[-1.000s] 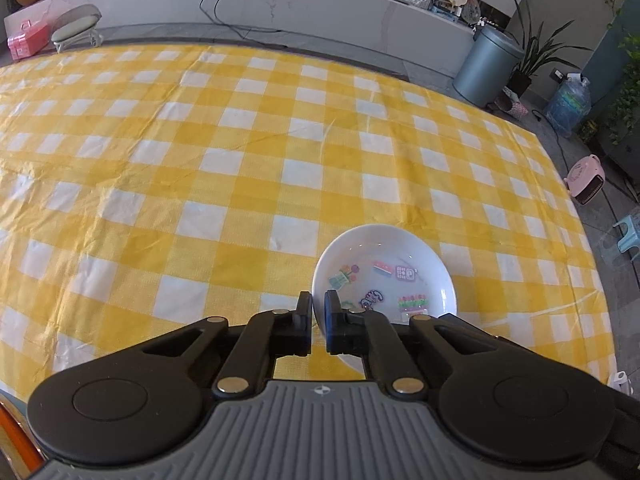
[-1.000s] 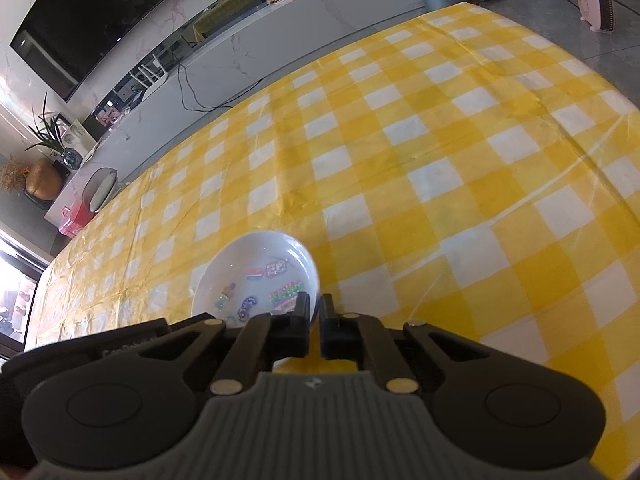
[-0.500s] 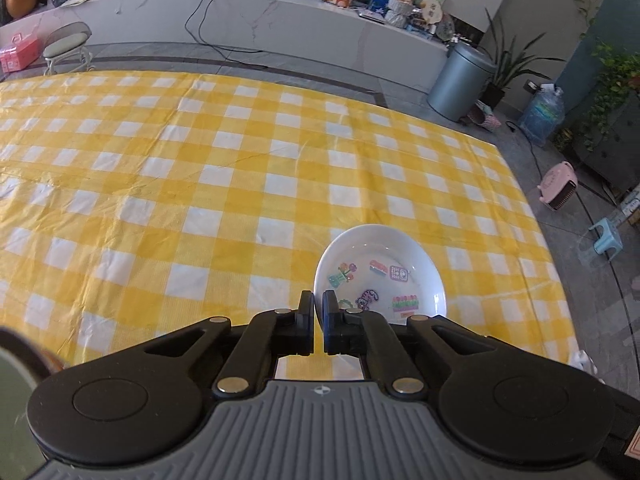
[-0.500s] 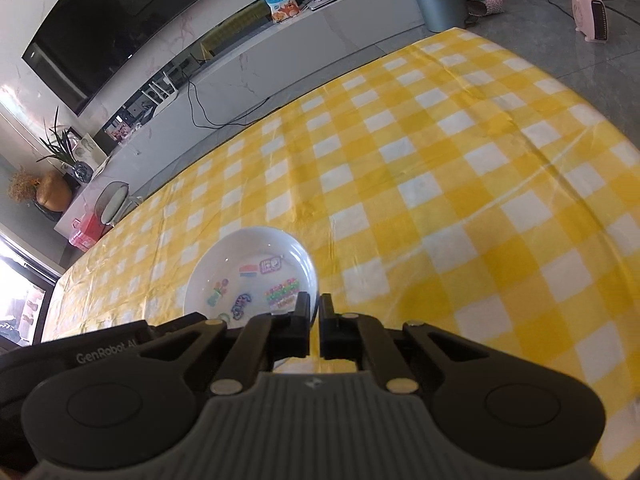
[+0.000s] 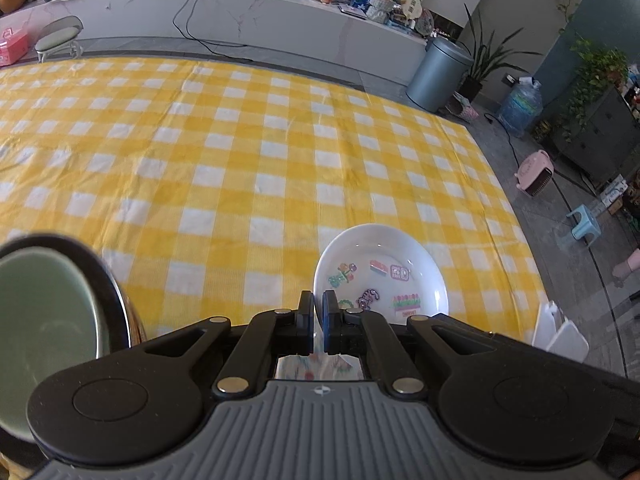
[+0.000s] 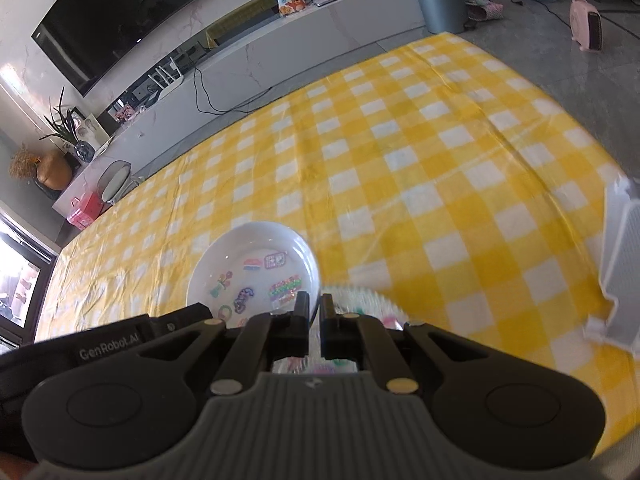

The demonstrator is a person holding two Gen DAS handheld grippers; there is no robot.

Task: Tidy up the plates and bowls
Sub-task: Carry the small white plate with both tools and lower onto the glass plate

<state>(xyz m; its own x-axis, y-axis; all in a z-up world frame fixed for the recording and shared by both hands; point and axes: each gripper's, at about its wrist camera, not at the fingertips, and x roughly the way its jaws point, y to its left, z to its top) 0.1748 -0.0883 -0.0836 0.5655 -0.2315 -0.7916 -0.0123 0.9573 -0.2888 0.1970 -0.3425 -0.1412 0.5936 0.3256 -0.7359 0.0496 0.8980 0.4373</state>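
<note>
A white bowl (image 5: pixel 384 252) with colourful cartoon prints inside is held over the yellow checked tablecloth (image 5: pixel 240 152). My left gripper (image 5: pixel 318 314) is shut on the left part of its near rim. In the right wrist view the same bowl (image 6: pixel 248 244) lies left of my right gripper (image 6: pixel 314 314), which is shut with the bowl's right rim running into the slit between its fingers. A white plate with a scalloped, patterned edge (image 6: pixel 362 294) shows blurred just under the right fingers.
A pale green bowl with a dark rim (image 5: pixel 44 320) sits close at the lower left. A white dish rack (image 6: pixel 624 264) stands at the cloth's right edge, also visible as white panels (image 5: pixel 560 332). Beyond the table are a grey bin (image 5: pixel 438 72) and a blue stool (image 5: pixel 586 222).
Both grippers pulled back and rose with the bowl fixed between them. The green bowl came into the left view. The rack and the scalloped plate came into the right view.
</note>
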